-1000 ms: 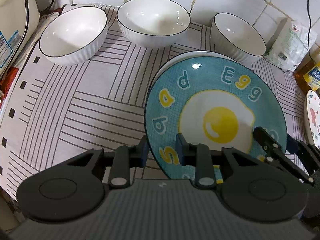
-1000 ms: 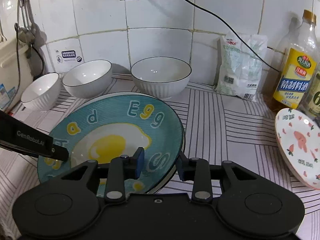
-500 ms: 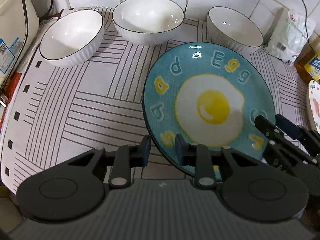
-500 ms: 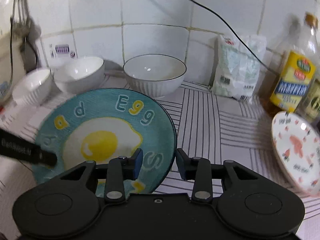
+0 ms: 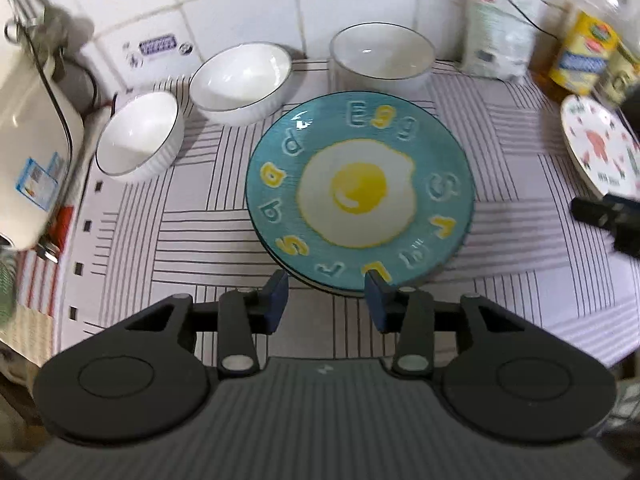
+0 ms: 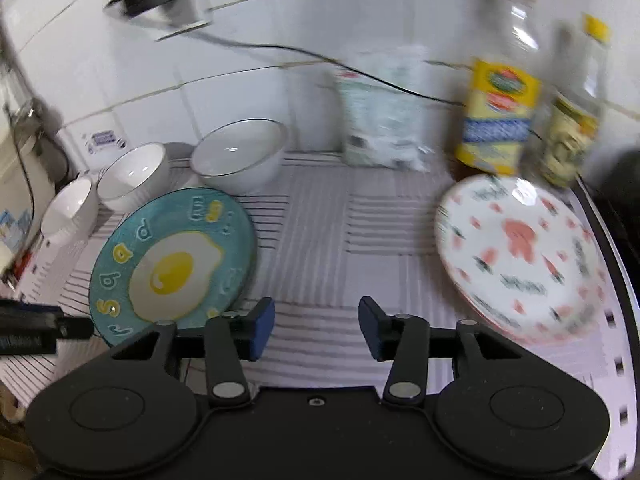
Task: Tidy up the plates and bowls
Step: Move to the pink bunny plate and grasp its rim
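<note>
A teal fried-egg plate [image 5: 360, 192] lies flat on the striped mat, on top of another plate whose rim shows beneath it; it also shows in the right wrist view [image 6: 172, 264]. Three white ribbed bowls [image 5: 138, 140] [image 5: 240, 80] [image 5: 380, 56] stand in a row behind it. A white plate with pink figures [image 6: 516, 256] lies at the right. My left gripper [image 5: 326, 300] is open and empty, just in front of the teal plate's near rim. My right gripper [image 6: 316, 328] is open and empty, over the mat between the two plates.
A white appliance [image 5: 28, 152] stands at the left edge. A white packet [image 6: 380, 120] and two oil bottles [image 6: 500, 100] [image 6: 572, 120] stand against the tiled wall at the back right. A cable [image 6: 320, 56] runs along the wall. The mat's front edge is near.
Both grippers let go of the teal plate, opened and drew back. The plate now lies flat on the plate below. The right gripper has swung right toward the pink-patterned plate.
</note>
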### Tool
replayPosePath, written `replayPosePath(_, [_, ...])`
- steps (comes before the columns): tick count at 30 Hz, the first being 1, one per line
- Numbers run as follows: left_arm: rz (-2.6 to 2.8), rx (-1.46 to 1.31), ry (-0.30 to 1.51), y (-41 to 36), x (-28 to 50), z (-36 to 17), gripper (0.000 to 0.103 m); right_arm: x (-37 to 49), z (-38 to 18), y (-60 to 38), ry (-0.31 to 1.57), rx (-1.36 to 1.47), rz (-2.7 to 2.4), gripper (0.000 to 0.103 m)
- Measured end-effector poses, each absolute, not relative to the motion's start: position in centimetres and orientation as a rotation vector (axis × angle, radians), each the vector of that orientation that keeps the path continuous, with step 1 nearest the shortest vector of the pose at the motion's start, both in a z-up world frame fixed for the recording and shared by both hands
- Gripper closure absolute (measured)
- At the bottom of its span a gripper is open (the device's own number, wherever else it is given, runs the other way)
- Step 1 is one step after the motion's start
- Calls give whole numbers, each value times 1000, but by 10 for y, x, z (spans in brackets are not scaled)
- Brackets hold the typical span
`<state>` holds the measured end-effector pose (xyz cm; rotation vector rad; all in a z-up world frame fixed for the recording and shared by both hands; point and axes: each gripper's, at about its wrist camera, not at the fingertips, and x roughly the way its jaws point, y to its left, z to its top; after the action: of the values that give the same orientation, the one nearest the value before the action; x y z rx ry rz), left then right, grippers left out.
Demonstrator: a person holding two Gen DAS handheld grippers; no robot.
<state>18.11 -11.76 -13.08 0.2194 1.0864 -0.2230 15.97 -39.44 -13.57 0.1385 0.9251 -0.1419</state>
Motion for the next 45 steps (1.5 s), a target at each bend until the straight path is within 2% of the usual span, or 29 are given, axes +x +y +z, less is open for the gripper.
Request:
replayPosePath(6, [-280,254,1069,-145,151,-114,61,119,-112,-421,909,163,-195,44])
replayPosePath(12, [-364,262,1068,-182,125,-98,49,81,-96,-438,894,155,-207,33])
replayPosePath(18, [-432,257,1052,-216,109,-84,31,51,-85,-459,869,140,-240,27])
replayPosePath(20, [-438,258,1043,-231,108,-83,21,42,-82,-469,839,133,-250,15])
replayPosePath(26, [-417,283,1010,-268,118,-98,9,21,-91,-506,738,141,-248,14])
replayPosePath(29, [-401,277,994,-281,126,-112,9,17,-107,-526,682,159,-275,14])
replayPosePath(34, [-308,267,926,-300,139,-137,9,7,-143,-557,480,160,-275,14])
replayPosePath(45, [-367,148,918,-337,174,-166,9,48,-185,-588,528,208,-261,15])
